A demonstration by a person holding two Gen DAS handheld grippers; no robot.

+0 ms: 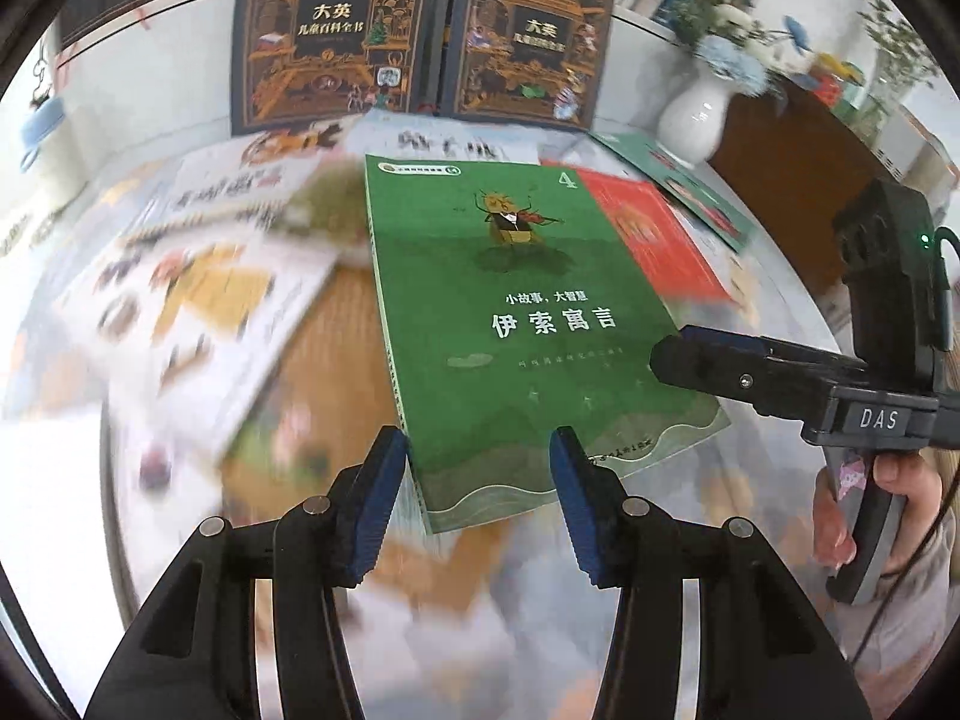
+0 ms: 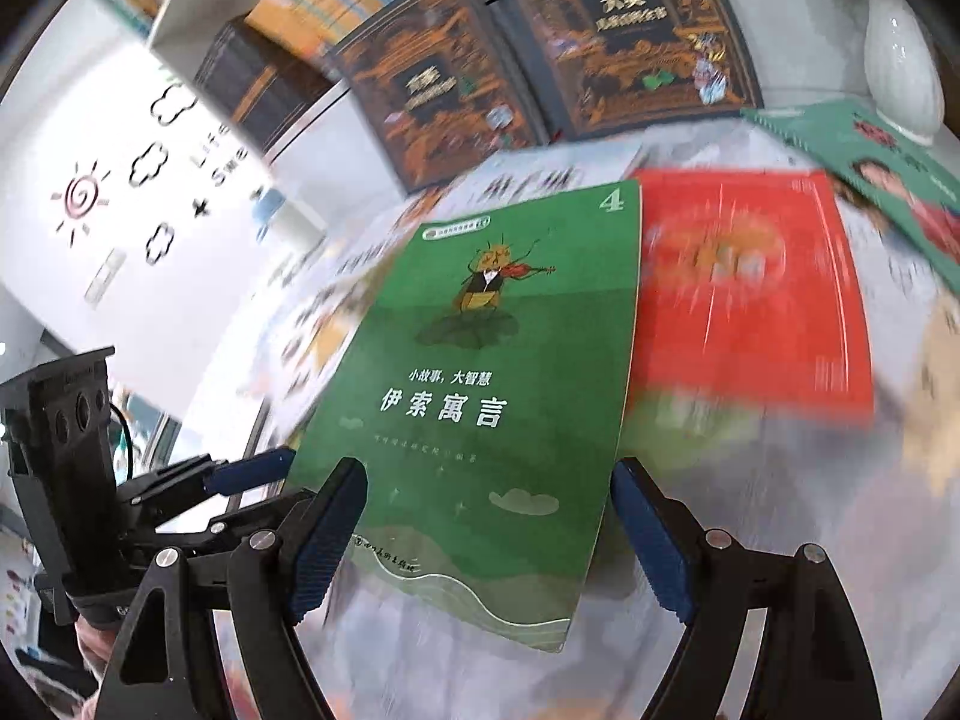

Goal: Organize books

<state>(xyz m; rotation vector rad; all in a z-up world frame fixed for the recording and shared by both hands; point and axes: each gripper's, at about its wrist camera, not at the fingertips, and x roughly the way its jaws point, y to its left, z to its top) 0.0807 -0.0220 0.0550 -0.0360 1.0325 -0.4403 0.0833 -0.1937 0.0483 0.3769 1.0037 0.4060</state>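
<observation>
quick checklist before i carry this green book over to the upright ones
1. green book between the right gripper pads: ok
2. left gripper at the book's lower spine corner: ok
3. Both grips firm: cannot tell
4. Book lifted clear of the red book: cannot tell, blurred
5. Room beside the dark encyclopedia volumes: cannot tell
6. white vase upright, off to the side: ok

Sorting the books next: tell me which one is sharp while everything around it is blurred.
The green paperback with the violin-playing insect and a white 4. Its cover reads crisply, while the red book and pale picture books smear.
</observation>
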